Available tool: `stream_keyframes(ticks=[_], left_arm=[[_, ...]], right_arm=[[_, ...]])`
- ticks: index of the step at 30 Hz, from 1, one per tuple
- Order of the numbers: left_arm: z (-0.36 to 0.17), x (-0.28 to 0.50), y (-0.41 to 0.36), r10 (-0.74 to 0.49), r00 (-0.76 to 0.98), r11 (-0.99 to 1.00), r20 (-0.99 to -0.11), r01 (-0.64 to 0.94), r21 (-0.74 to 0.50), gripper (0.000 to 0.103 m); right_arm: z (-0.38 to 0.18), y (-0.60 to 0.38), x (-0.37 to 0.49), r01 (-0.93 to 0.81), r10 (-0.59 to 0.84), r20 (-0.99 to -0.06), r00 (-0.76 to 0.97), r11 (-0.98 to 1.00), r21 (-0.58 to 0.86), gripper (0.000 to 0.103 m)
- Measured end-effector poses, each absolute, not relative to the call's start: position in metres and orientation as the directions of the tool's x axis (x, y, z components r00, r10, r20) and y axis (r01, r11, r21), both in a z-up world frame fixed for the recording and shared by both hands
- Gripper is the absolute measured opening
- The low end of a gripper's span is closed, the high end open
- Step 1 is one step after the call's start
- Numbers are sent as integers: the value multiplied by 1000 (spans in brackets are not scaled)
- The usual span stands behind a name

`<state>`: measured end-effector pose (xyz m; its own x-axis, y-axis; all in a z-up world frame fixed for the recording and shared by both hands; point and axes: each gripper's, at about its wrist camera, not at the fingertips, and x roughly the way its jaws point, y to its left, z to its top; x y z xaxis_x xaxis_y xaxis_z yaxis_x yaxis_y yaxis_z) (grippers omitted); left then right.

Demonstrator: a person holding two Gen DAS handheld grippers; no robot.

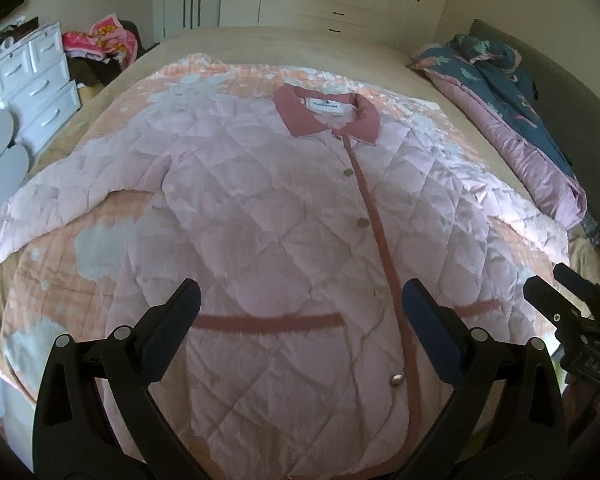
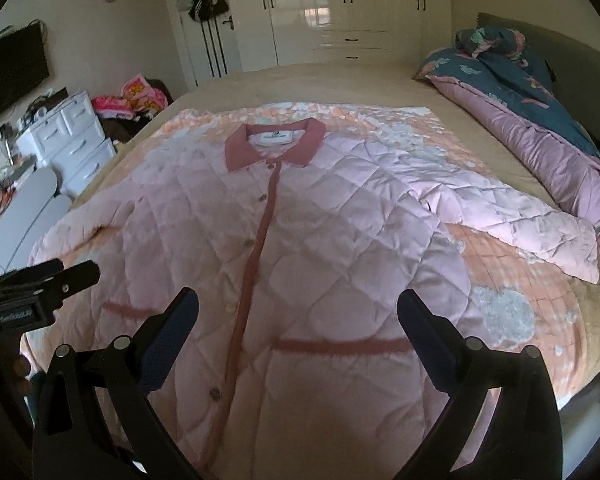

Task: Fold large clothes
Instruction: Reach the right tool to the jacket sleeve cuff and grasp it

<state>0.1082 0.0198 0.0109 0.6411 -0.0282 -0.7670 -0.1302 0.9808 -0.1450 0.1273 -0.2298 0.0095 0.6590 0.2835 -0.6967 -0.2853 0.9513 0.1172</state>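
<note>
A light pink quilted jacket point(image 1: 276, 208) with a dark pink collar point(image 1: 328, 114), front placket and pocket trims lies flat, buttoned, front up, on a bed; it also shows in the right wrist view point(image 2: 300, 232). Its sleeves spread out to the left point(image 1: 60, 204) and to the right point(image 2: 512, 224). My left gripper point(image 1: 300, 312) is open and empty above the jacket's lower left part. My right gripper point(image 2: 298, 316) is open and empty above the lower right part. The right gripper also shows at the edge of the left wrist view point(image 1: 572, 300).
The jacket rests on a peach and white patterned blanket point(image 2: 512, 280) over a beige bed sheet point(image 2: 340, 80). A bunched dark blue and purple duvet point(image 2: 540, 120) lies along the right side. A white drawer unit point(image 2: 72, 140) and a clothes pile point(image 2: 140, 96) stand to the left. Wardrobes point(image 2: 340, 12) stand behind.
</note>
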Motion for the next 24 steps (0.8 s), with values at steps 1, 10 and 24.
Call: stream_keyframes(ticks=[1, 10, 24], left_arm=[[13, 112, 20, -31, 643, 981, -765, -129, -148, 94], [24, 151, 19, -29, 644, 974, -764, -152, -166, 94], [29, 218, 0, -31, 640, 975, -768, -150, -164, 94]], right_arm=[[11, -230, 134, -277, 275, -697, 663, 954, 112, 99], [22, -244, 173, -240, 262, -689, 676, 962, 130, 99], [23, -295, 232, -95, 192, -683, 705, 980, 177, 99]])
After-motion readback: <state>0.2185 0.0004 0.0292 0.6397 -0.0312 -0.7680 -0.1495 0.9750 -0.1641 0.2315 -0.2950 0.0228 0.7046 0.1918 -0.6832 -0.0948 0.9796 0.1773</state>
